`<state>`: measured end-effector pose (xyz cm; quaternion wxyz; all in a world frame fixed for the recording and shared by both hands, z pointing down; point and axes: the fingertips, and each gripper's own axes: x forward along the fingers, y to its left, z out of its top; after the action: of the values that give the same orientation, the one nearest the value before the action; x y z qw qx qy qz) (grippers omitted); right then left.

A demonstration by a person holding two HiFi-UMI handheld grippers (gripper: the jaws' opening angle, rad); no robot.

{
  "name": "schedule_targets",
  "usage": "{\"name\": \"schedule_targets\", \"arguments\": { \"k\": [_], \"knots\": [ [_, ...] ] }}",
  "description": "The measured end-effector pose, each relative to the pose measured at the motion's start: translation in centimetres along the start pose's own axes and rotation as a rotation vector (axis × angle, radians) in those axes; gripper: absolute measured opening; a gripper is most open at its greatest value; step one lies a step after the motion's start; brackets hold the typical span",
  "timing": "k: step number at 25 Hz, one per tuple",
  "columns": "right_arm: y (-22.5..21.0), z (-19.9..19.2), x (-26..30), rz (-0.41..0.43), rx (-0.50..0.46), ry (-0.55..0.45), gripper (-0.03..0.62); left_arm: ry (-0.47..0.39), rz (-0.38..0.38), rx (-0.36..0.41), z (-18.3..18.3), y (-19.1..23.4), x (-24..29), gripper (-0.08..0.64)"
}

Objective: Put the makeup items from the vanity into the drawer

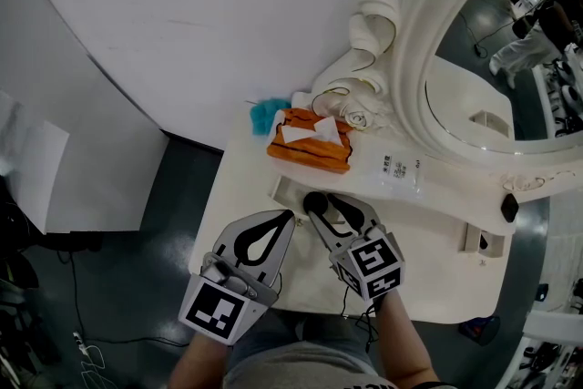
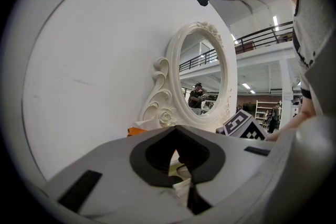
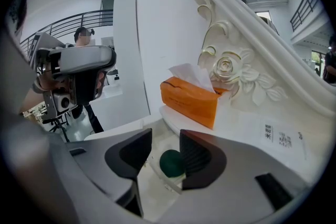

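1. The drawer (image 1: 281,189), white and shallow, stood pulled open at the front edge of the vanity (image 1: 437,269).
2. A round, dark green item (image 3: 170,162), perhaps a compact or a small jar, lay inside the drawer on its pale floor.
3. A flat clear packet (image 1: 398,170) with small dark print lay on the white vanity top, well apart from the drawer.
4. A small black item (image 1: 509,208) sat at the top's far right.

The vanity (image 1: 437,278) looks smooth, its mirror frame (image 1: 414,68) glossy.
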<state>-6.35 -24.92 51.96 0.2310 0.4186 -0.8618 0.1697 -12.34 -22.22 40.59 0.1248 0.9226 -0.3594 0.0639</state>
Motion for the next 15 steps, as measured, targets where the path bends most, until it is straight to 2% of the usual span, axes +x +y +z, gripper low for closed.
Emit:
{"name": "schedule_targets", "arguments": {
  "k": [2, 8, 15],
  "knots": [
    [0.2, 0.1, -0.2, 0.009, -0.004, -0.008, 0.189, -0.004, -0.003, 0.006, 0.1, -0.1, 0.0, 0.018],
    [0.5, 1.1, -1.3, 0.001, -0.012, -0.053, 0.075, -0.007, -0.013, 0.012, 0.3, -0.7, 0.2, 0.018],
    [0.8, 2.9, -3.5, 0.012, 0.007, -0.133, 0.008, -0.013, -0.032, 0.025, 0.6, -1.8, 0.6, 0.018]
  ]
}}
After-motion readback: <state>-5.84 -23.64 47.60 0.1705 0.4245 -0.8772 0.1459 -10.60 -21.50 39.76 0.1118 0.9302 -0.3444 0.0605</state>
